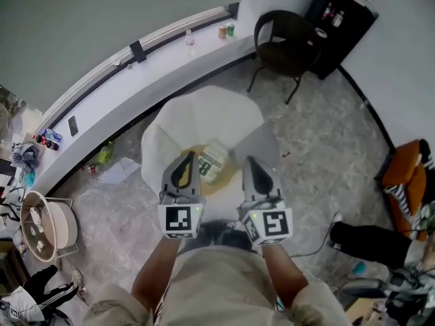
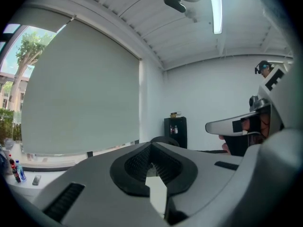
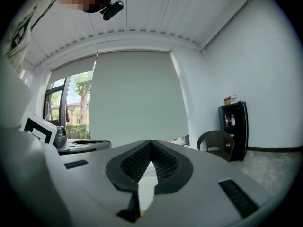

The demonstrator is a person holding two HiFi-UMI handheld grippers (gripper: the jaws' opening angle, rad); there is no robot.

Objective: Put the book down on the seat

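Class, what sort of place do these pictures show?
Probably an office or lounge room: a black chair, a tall black cabinet and a wide roller blind drawn along one wall.

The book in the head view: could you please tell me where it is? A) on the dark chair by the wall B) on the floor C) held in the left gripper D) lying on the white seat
D: the book lies flat on the white seat, while the left gripper and right gripper are shut and empty.
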